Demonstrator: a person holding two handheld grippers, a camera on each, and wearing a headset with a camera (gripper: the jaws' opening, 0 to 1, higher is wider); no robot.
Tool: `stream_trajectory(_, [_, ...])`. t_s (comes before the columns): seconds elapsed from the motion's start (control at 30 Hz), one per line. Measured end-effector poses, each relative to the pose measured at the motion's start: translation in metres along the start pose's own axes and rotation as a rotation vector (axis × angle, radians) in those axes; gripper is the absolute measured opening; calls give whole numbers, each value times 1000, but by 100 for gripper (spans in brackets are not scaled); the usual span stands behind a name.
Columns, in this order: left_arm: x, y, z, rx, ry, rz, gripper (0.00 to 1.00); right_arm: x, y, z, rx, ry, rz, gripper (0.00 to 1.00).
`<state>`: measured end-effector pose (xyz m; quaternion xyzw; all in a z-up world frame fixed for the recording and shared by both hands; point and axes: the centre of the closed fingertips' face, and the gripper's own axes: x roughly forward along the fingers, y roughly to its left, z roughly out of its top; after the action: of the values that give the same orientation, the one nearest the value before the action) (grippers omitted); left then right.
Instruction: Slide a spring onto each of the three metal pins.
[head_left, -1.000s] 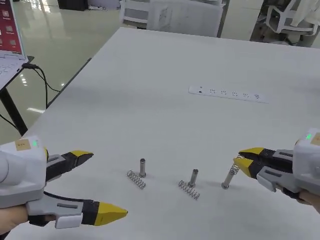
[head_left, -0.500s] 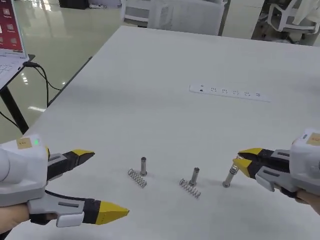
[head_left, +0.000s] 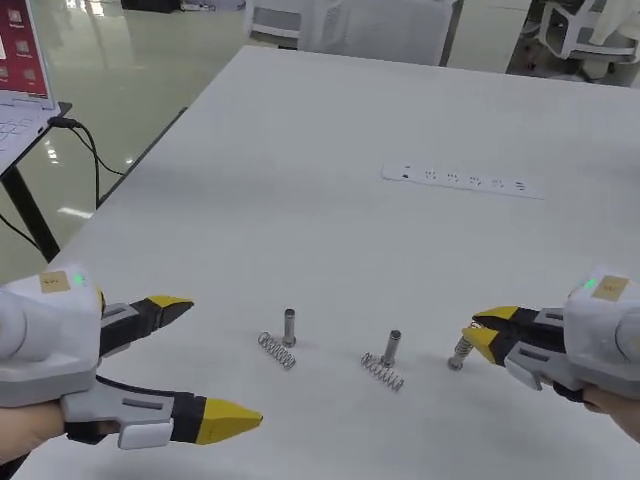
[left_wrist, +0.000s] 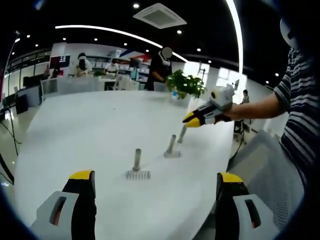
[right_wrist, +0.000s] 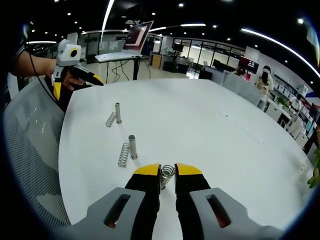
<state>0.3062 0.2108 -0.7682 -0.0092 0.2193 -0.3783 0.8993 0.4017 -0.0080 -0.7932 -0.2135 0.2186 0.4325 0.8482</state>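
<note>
Right gripper view, tongs pinching coiled wire spring

Bare table spreads between the left gripper and the right gripper, broken by three upright pins in a row. Loose springs lie beside two pins. The right gripper, pinching a spring, crowds the third. A power strip lies well beyond.

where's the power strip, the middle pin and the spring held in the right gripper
power strip (head_left: 463, 182), head view, middle of its top face
middle pin (head_left: 391, 347), head view, midway up its shaft
held spring (right_wrist: 166, 174), right gripper view, coils showing between the jaws
</note>
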Motion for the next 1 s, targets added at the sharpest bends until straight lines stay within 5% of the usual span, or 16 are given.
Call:
stream_trajectory(0.43, [1,1,6,-4,-15,3,98,7,8,-22,-22,66,22,8])
stream_trajectory(1.0, [0,0,6,-3,-10,3,98,0,10,-12,-56,45,19,13])
